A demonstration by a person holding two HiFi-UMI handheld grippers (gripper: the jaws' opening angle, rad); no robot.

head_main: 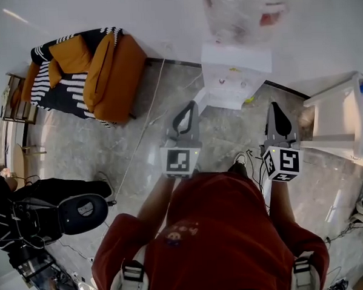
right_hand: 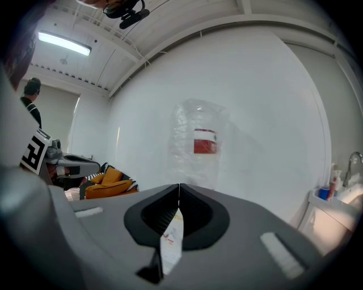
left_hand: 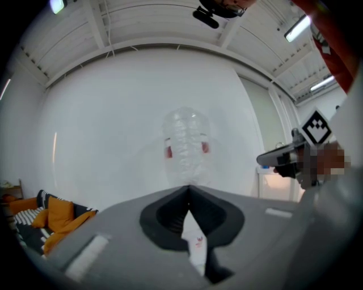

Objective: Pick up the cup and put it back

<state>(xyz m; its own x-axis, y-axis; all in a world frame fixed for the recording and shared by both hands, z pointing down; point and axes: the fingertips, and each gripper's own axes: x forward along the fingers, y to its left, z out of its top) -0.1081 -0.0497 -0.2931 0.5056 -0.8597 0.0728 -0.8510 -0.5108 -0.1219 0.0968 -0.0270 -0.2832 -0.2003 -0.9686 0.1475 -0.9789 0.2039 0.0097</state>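
Observation:
No cup shows in any view. A white water dispenser (head_main: 233, 75) stands against the wall ahead, with a clear plastic bottle (head_main: 242, 12) on top. My left gripper (head_main: 186, 108) and right gripper (head_main: 277, 108) are held side by side in front of it, both pointing at it. The left gripper (left_hand: 189, 187) has its jaws shut together with nothing between them, and the bottle (left_hand: 186, 141) rises just beyond. The right gripper (right_hand: 179, 186) is shut and empty too, facing the same bottle (right_hand: 198, 147) with its red label.
An orange sofa (head_main: 108, 69) with a striped throw stands at the back left. A white shelf unit (head_main: 344, 117) is at the right, near a sink counter (right_hand: 340, 198). Black gear (head_main: 58, 214) and cables lie on the grey floor at the left.

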